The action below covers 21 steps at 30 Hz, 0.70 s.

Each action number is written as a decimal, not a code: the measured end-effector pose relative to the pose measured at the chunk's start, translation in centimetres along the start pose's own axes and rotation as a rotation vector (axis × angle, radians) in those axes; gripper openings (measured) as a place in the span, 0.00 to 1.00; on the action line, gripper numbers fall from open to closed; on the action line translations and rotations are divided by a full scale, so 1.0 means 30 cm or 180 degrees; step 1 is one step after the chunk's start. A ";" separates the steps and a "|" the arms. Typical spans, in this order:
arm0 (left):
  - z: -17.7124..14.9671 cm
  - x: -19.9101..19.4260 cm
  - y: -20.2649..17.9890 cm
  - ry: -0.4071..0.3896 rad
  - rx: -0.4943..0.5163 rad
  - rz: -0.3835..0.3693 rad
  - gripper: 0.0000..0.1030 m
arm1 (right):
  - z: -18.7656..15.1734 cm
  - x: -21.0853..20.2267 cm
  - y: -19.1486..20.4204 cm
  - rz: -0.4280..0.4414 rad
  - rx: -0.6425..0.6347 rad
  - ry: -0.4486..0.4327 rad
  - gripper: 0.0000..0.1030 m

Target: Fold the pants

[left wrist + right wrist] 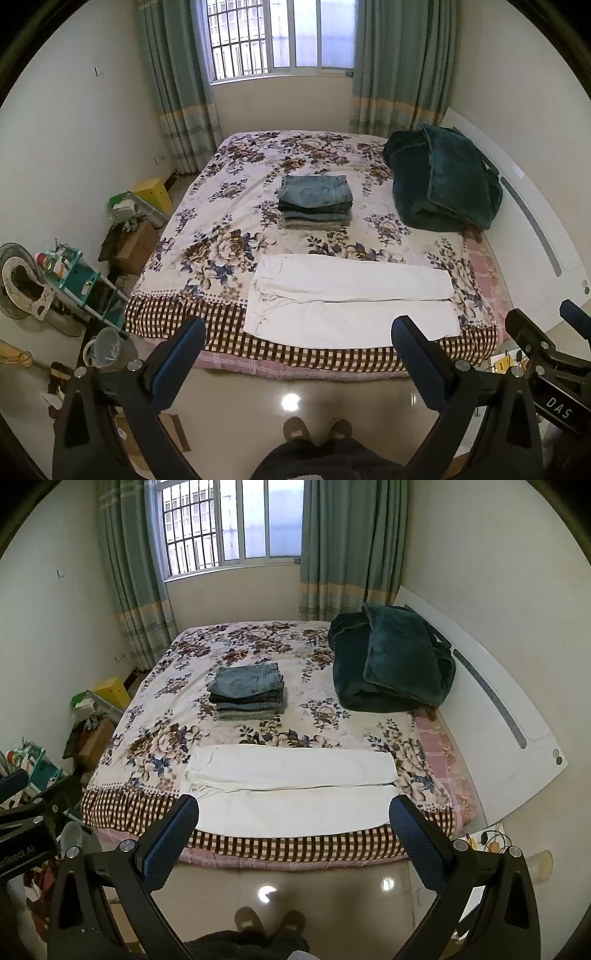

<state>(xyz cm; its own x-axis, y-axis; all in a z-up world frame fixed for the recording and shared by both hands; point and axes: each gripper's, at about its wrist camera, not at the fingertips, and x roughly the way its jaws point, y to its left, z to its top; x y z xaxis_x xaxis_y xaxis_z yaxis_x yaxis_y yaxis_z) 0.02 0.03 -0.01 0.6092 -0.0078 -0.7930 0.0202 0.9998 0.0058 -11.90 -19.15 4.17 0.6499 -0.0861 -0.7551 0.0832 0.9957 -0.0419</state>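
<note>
White pants [351, 301] lie flat across the near edge of the bed, waist to the left, legs side by side to the right; they also show in the right wrist view [291, 786]. My left gripper [299, 332] is open and empty, held back over the floor in front of the bed. My right gripper [293, 810] is open and empty, also short of the bed edge. The right gripper's body shows at the left wrist view's right edge [546, 354].
A stack of folded jeans [316, 201] sits mid-bed on the floral sheet [221, 221]. A dark green folded blanket [443, 181] lies at the right by the white headboard [535, 221]. Cluttered boxes, a fan and a shelf [77, 280] stand left of the bed. My slippers [317, 430] are on the glossy floor.
</note>
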 end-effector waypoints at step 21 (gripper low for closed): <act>0.004 -0.002 -0.013 -0.0025 0.0014 0.0016 1.00 | 0.007 0.004 -0.010 -0.0002 -0.0014 -0.0028 1.00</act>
<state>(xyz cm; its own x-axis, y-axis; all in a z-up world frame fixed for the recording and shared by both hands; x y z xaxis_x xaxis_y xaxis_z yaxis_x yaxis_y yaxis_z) 0.06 -0.35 0.10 0.6155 -0.0030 -0.7881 0.0208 0.9997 0.0124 -11.70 -19.46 4.21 0.6564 -0.0869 -0.7494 0.0803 0.9958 -0.0451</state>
